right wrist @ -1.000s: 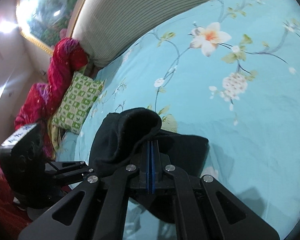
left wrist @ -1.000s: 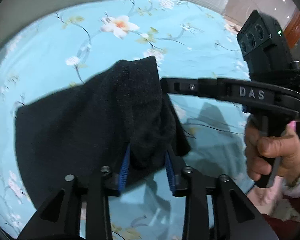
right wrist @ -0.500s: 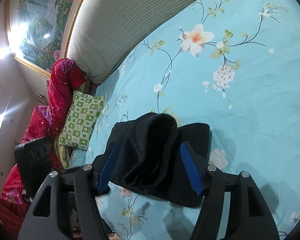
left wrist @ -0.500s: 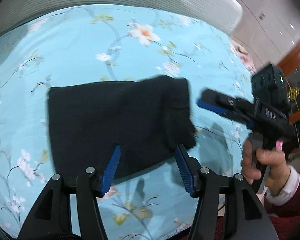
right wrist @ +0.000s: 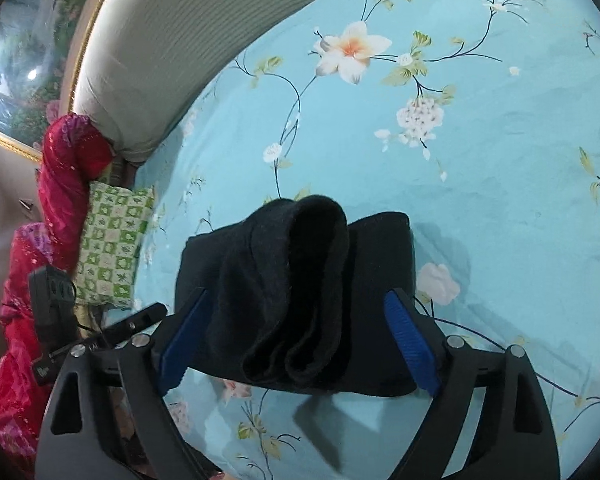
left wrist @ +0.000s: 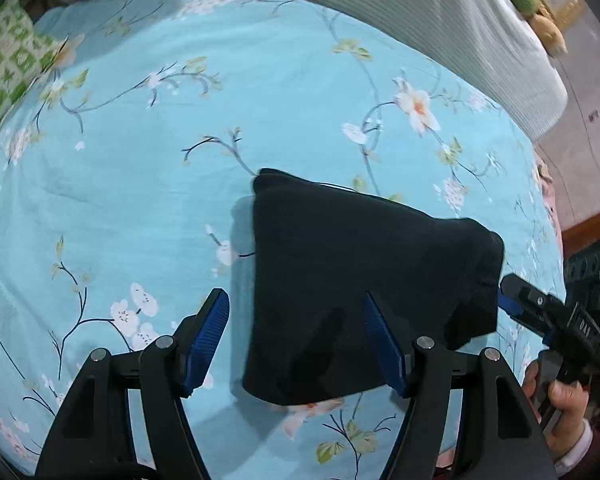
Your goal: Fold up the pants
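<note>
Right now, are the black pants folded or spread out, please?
Folded: the black pants lie as a compact bundle on the floral sheet, layers doubled over at one end.

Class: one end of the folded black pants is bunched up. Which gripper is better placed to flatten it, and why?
Likely the right gripper: its open jaws straddle the bunched end of the black pants. The left gripper sits at the flat end.

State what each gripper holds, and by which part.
Nothing. The left gripper and right gripper have just been opening; the folded black pants lie released on the bedsheet.
</note>
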Demonstrator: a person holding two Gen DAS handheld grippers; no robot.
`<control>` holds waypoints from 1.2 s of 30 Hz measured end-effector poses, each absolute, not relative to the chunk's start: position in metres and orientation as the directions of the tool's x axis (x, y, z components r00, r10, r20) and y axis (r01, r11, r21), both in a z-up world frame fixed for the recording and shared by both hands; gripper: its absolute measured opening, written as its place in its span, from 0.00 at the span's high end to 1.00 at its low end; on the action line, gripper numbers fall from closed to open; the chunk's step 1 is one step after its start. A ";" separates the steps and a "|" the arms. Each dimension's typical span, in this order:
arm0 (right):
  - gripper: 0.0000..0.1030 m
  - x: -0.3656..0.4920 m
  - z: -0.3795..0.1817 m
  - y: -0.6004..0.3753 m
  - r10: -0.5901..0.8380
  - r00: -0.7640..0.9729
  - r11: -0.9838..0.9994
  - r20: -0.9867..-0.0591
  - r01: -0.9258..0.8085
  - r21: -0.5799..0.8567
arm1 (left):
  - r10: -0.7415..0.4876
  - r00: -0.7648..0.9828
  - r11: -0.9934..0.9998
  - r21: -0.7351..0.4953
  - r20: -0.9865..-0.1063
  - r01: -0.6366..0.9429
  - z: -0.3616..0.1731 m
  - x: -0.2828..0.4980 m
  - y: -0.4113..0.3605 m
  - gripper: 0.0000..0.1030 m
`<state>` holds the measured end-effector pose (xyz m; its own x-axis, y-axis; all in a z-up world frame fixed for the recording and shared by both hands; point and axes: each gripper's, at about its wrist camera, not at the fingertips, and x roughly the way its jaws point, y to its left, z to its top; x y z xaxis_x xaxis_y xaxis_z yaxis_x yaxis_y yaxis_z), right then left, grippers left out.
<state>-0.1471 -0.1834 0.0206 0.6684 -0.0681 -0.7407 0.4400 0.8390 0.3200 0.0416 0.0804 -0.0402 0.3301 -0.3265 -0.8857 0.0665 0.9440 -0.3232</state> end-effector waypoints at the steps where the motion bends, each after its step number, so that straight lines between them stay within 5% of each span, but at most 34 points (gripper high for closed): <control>1: 0.14 -0.145 0.019 -0.182 -0.076 0.661 0.840 -0.746 0.446 0.310 | -0.331 0.325 0.942 -0.332 -0.886 0.053 -0.043 0.044 0.085 0.32; 21: 0.12 -0.131 -0.007 -0.196 -0.151 0.557 0.789 -0.817 0.565 0.240 | -0.388 0.228 0.921 -0.387 -0.893 0.050 -0.076 0.056 0.084 0.26; 30: 0.51 -0.154 -0.023 -0.215 -0.041 0.606 0.789 -0.794 0.507 0.346 | -0.403 0.193 0.915 -0.400 -0.894 0.058 -0.087 0.062 0.078 0.21; 36: 0.56 -0.163 -0.025 -0.221 0.005 0.642 0.782 -0.766 0.475 0.403 | -0.405 0.184 0.914 -0.401 -0.896 0.058 -0.097 0.067 0.074 0.20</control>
<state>-0.1632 -0.2207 -0.0250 0.6424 0.0052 -0.7664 0.4747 0.7823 0.4033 0.0674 0.0739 -0.0972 0.1838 -0.4046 -0.8958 0.0584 0.9142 -0.4010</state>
